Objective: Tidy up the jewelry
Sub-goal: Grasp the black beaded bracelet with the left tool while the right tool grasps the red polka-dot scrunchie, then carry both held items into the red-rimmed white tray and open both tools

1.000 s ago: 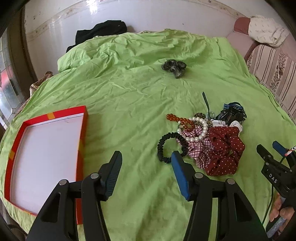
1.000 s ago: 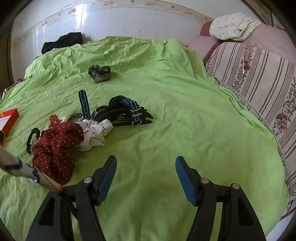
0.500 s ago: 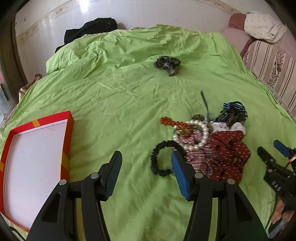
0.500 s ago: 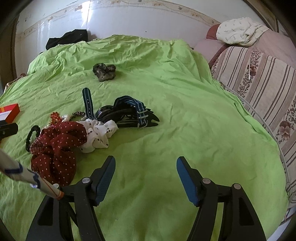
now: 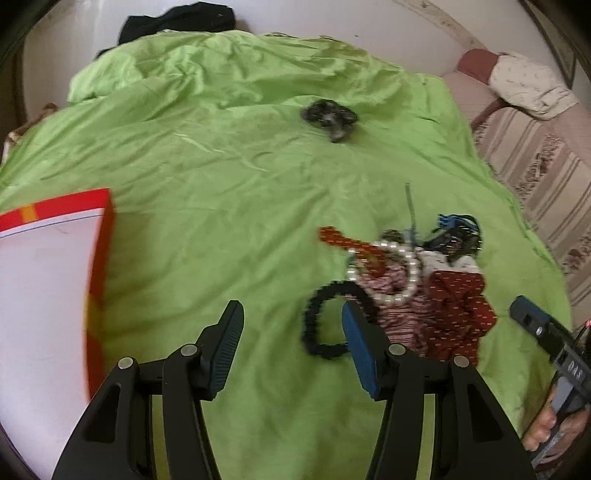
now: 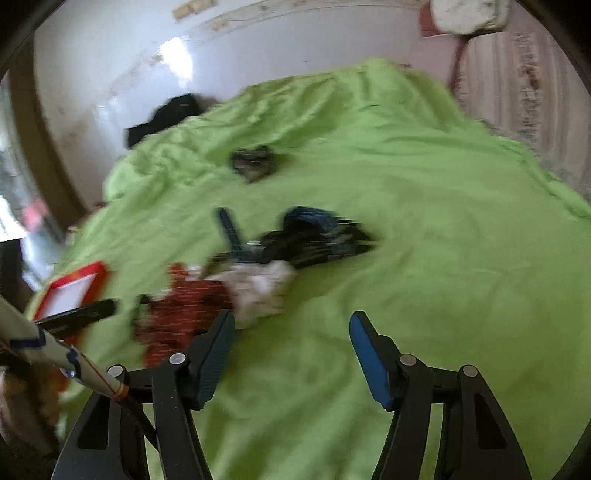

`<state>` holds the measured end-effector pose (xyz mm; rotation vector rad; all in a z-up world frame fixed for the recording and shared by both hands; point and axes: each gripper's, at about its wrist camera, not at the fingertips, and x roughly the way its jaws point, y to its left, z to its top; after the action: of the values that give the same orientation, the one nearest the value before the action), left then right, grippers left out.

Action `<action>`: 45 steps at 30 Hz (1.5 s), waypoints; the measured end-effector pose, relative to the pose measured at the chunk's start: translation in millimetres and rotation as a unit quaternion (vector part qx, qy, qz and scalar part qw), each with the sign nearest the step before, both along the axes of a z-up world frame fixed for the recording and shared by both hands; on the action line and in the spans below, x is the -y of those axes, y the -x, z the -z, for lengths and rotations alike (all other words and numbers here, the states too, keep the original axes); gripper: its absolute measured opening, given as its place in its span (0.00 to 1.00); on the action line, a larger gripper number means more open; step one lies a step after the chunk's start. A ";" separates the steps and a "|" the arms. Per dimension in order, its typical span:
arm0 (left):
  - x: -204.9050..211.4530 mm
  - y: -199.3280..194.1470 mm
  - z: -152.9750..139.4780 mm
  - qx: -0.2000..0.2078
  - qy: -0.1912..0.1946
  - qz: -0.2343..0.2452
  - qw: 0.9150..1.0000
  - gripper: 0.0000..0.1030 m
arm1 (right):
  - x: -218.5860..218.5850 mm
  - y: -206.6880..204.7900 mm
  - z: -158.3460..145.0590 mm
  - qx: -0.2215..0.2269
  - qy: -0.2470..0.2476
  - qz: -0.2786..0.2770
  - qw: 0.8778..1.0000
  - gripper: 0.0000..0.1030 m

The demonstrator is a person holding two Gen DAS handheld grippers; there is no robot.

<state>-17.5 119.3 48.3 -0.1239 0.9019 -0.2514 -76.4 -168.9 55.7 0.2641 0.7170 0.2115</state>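
Note:
A heap of jewelry and hair ties lies on the green bedspread (image 5: pixel 229 206): a black beaded ring (image 5: pixel 314 325), a pearl bracelet (image 5: pixel 404 273), a string of red beads (image 5: pixel 340 240), a plaid scrunchie (image 5: pixel 395 295), a red dotted scrunchie (image 5: pixel 458 306) and dark straps (image 5: pixel 458 236). My left gripper (image 5: pixel 291 317) hangs open and empty just left of the heap, and its right finger overlaps the black ring. My right gripper (image 6: pixel 291 325) has nothing between its closing jaws and sits right of the red scrunchie (image 6: pixel 184 306) and a white scrunchie (image 6: pixel 258 288). The right wrist view is blurred.
A red-rimmed box with a white inside (image 5: pixel 44 288) lies at the left. Far back sits a dark scrunchie (image 5: pixel 330 116), with black clothing (image 5: pixel 177 18) by the wall. A striped sofa (image 5: pixel 535 162) borders the right. A hand (image 5: pixel 546 432) holds the right gripper's handle.
My left gripper has come down and closer to the heap, so the black ring now meets its right finger. The right wrist view has swung left and tilted, now blurred.

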 end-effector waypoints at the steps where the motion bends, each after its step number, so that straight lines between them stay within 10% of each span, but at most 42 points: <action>1: 1.2 -1.7 1.4 -0.002 0.007 0.004 1.000 0.53 | -6.0 0.0 0.0 0.001 -0.003 -0.014 1.000 0.67; 13: 11.8 -24.1 25.4 -0.044 0.049 0.031 0.997 0.47 | -46.6 -10.8 11.7 -0.028 -0.025 -0.076 0.996 0.56; 19: 24.6 -23.4 29.8 -0.058 0.058 0.059 0.995 0.07 | -54.4 -16.7 16.6 -0.042 -0.037 -0.086 0.995 0.32; 24: 24.4 -13.1 18.2 -0.043 0.047 0.045 0.997 0.07 | -56.2 -10.0 15.8 -0.042 -0.037 -0.088 0.995 0.09; 45: -125.7 59.2 -84.6 0.065 0.014 -0.103 0.992 0.07 | -133.1 29.4 -65.9 0.017 0.001 -0.141 0.990 0.07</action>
<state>-76.7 245.0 132.9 -0.2225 0.7507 -0.0782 -105.9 -35.7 121.6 0.1558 0.7201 0.4837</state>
